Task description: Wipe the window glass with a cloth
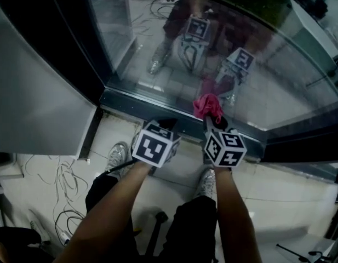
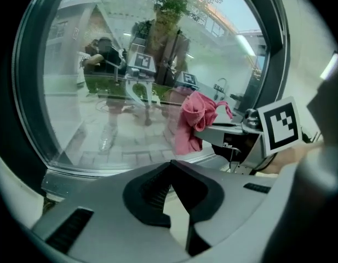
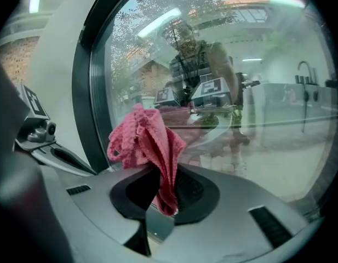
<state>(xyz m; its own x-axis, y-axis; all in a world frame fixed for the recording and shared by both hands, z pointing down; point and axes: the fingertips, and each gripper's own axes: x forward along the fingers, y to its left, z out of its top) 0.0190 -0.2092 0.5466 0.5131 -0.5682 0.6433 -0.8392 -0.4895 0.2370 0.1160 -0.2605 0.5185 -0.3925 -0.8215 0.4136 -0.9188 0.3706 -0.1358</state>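
- Head view: the window glass (image 1: 256, 75) fills the upper area and ends below at a dark sill frame (image 1: 136, 106). The left gripper (image 1: 167, 124) and right gripper (image 1: 213, 118) sit just beside this edge. Floor cables (image 1: 62, 188) lie well to the left.
- Left gripper view: the jaws are pressed together and empty, with clear glass ahead.
- Right gripper view: the jaws clamp the pink cloth (image 3: 147, 141), bunched near the glass. Whether it touches the glass cannot be told.

The cloth (image 3: 147, 141) is pink with a knobbly weave. The left gripper (image 2: 171, 166) and right gripper (image 3: 164, 188) are grey with black pads (image 2: 148, 195), each carrying black-and-white square markers (image 1: 153, 148). The window frame (image 1: 135, 107) is dark, and the floor tiles (image 1: 278, 193) are pale cream.
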